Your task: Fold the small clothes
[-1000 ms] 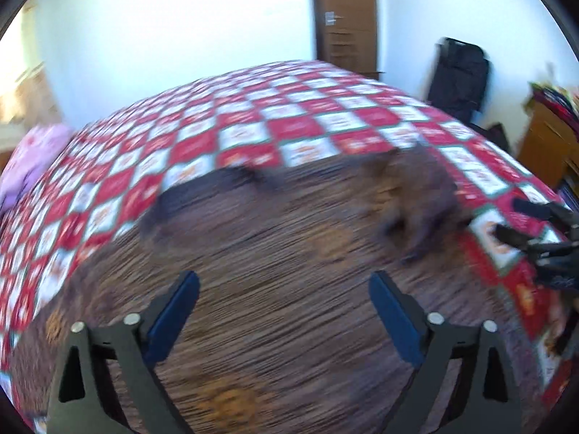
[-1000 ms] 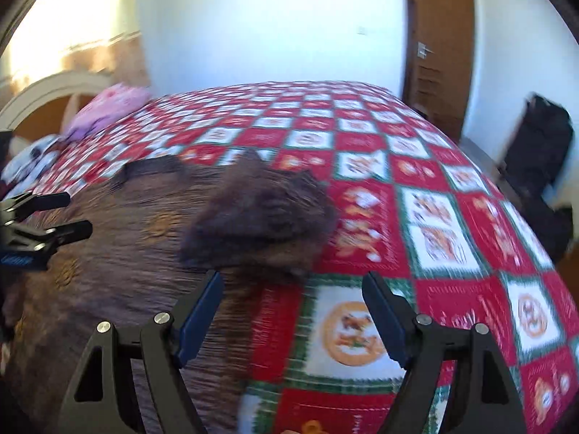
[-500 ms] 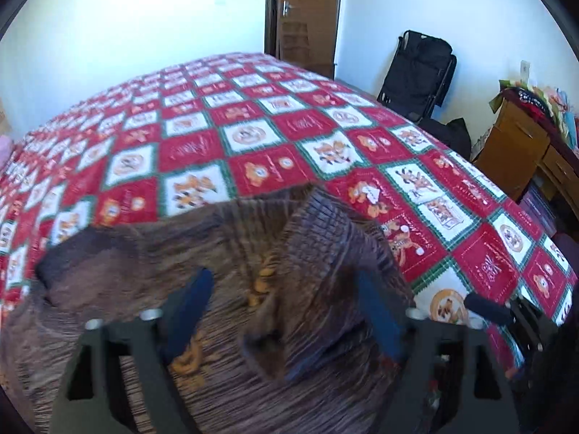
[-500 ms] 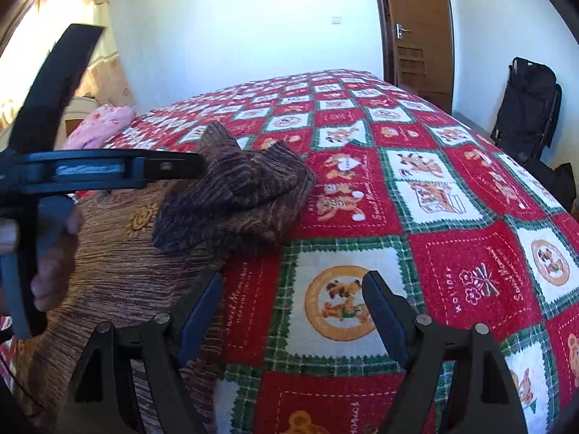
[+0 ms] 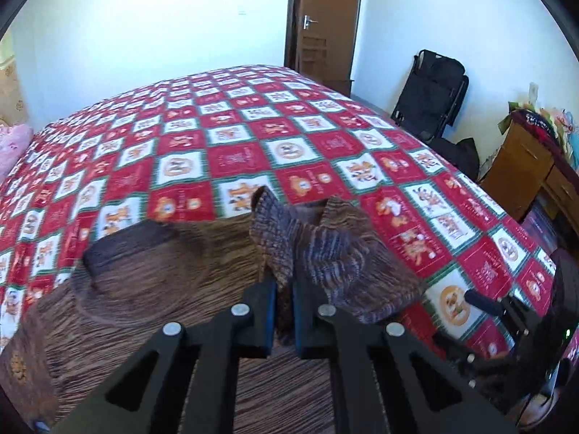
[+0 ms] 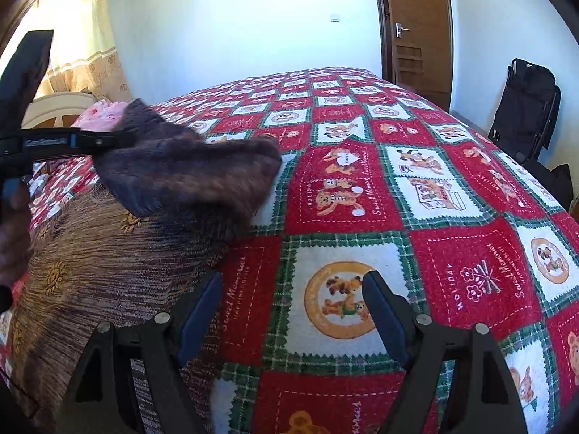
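The left gripper (image 5: 284, 313), jaws having just closed, is pinching a raised fold of the brown sweater (image 5: 152, 282) at lower centre of its frame, over the quilt (image 5: 231, 159); the right gripper (image 6: 291, 320) is gaping empty, the sweater (image 6: 108, 264) lying to its left.

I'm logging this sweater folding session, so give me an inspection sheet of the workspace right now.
Surface: bed with a red checked quilt.
Job's things: brown knit sweater, its sleeve lifted.
Clutter: pink cloth beside the sweater.
Grippers: left claw just closed, shut on the sleeve; right claw open, nothing between its fingers.
Cables: nothing seen.
Surroundings: wooden door, black folded chair, wooden cabinet, curtain.
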A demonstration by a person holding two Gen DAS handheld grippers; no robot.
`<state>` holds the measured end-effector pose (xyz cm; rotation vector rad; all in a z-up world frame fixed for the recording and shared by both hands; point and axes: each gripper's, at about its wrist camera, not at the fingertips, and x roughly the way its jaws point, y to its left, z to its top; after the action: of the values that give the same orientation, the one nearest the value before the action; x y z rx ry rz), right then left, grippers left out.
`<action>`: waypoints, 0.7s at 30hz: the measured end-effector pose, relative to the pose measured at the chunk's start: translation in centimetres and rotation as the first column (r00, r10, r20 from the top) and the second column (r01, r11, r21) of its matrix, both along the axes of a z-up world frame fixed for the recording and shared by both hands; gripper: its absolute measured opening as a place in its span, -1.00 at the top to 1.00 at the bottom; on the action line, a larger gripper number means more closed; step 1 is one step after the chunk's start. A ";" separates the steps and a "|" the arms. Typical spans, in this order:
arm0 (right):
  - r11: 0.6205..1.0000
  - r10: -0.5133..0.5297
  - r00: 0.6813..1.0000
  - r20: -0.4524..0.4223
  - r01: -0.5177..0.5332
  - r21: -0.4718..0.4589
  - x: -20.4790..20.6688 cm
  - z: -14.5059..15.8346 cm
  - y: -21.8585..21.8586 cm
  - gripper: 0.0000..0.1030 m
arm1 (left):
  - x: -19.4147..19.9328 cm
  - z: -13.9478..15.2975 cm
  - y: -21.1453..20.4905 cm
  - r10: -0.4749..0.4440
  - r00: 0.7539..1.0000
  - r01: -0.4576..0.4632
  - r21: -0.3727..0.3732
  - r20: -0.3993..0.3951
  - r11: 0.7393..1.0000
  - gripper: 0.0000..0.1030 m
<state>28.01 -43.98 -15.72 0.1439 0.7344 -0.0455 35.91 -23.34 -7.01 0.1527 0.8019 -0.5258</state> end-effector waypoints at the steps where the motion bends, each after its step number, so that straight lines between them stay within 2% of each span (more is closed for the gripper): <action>1: 1.000 0.000 1.000 -0.003 0.000 -0.003 0.0 0.0 0.0 -0.55 | 0.1 -0.1 0.3 0.006 1.000 -0.006 0.001 -0.001 1.000 0.84; 8: 1.000 -0.005 1.000 -0.012 0.005 -0.007 0.0 -0.2 0.1 -0.55 | 0.7 0.1 3.1 0.072 0.997 -0.072 -0.005 -0.019 0.997 0.84; 12: 1.000 0.000 1.000 -0.027 0.000 -0.009 0.2 -0.4 0.2 -0.55 | 0.5 0.5 4.7 0.113 0.994 -0.113 0.008 0.000 0.994 0.83; 16: 1.000 0.006 1.000 -0.031 -0.007 -0.013 0.4 -0.4 0.3 -0.55 | -0.1 -1.5 4.8 0.118 0.992 -0.123 0.119 0.050 0.985 0.82; 19: 1.000 0.011 1.000 -0.028 -0.012 -0.008 0.3 -0.4 0.2 -0.55 | -0.7 -3.6 5.1 0.121 0.991 -0.131 0.222 0.056 0.966 0.75; 21: 1.000 0.011 0.999 -0.030 -0.012 -0.007 0.3 -0.4 0.3 -0.55 | -1.2 -4.5 6.2 0.120 0.992 -0.128 0.233 0.047 0.964 0.75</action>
<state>28.29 -43.72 -16.14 0.1326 0.7653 -0.0392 34.70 -17.14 -11.53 0.3273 0.8352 -0.3078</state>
